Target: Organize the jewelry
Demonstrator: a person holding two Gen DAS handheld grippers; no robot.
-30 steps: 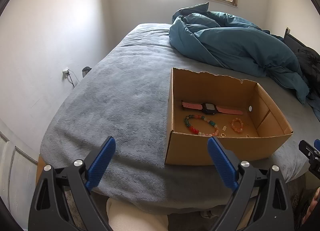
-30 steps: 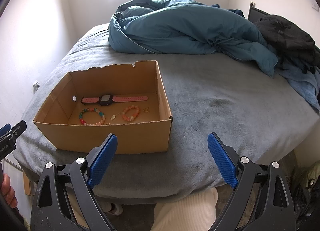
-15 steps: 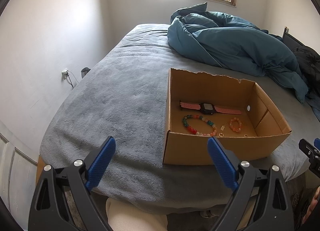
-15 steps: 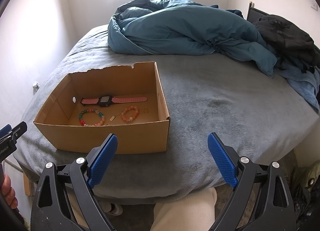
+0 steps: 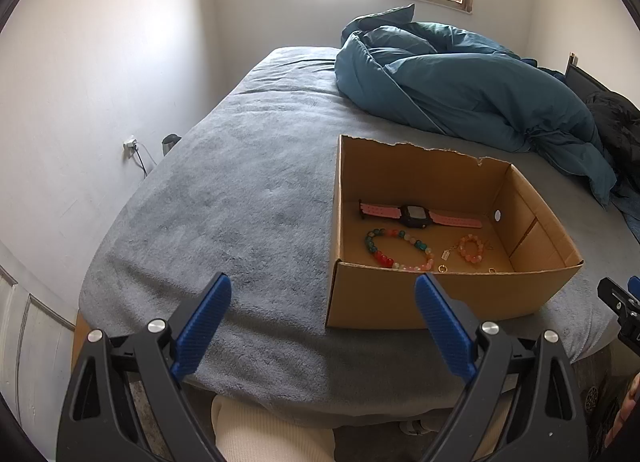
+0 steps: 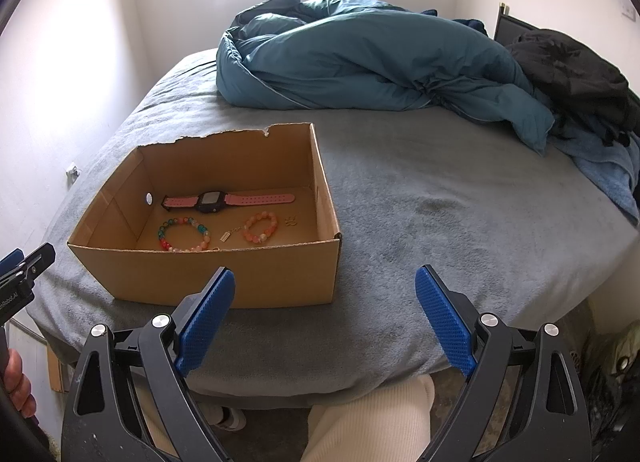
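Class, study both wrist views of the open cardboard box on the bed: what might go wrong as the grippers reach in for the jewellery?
1. The open cardboard box sits on a soft grey blanket near the bed's edge; a nudge may slide or tip it.
2. The small gold charms lie flat and could slip from the open right gripper.
3. The orange bead bracelet trails a tagged chain that may snag the multicoloured bead bracelet.

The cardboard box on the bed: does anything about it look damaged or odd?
Yes. The cardboard box's far wall has a ragged, torn top edge, as if a flap was ripped off. Inside, the watch and two bead bracelets lie flat and apart, nothing spilled.
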